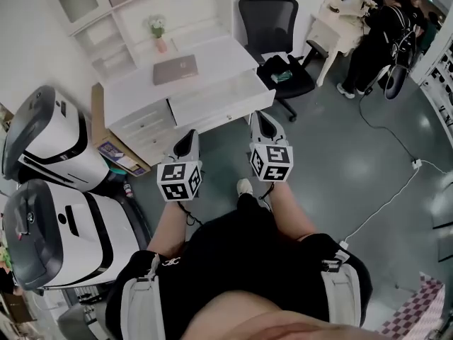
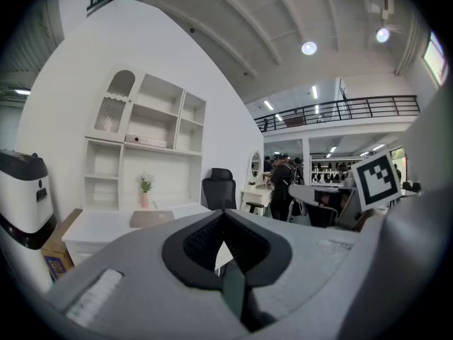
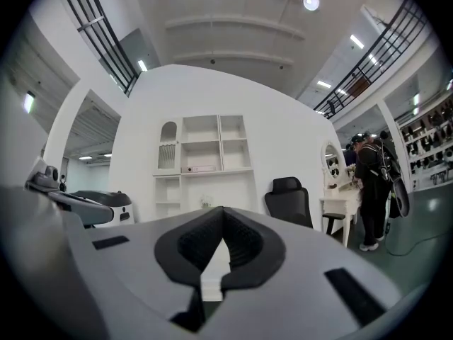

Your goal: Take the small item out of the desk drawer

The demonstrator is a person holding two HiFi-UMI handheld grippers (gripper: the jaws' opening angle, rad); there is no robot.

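The white desk (image 1: 141, 83) stands ahead with its wide drawer (image 1: 219, 96) pulled open; its inside looks white and I cannot make out a small item in it. My left gripper (image 1: 189, 139) hovers short of the desk's front, below the drawer's left end, jaws together and empty. My right gripper (image 1: 262, 119) hangs near the drawer's right corner, also shut on nothing. In the left gripper view the left gripper (image 2: 225, 241) points at the desk (image 2: 106, 225) and shelf. In the right gripper view the right gripper (image 3: 222, 238) faces the shelf unit (image 3: 202, 161).
A closed laptop (image 1: 175, 69) and a flower vase (image 1: 158, 35) sit on the desk. A black office chair (image 1: 272, 27) stands right of the drawer. Two white-and-black machines (image 1: 53, 144) and a cardboard box (image 1: 113, 151) crowd the left. A person (image 1: 379, 37) stands at a far table; a cable (image 1: 393, 190) crosses the floor.
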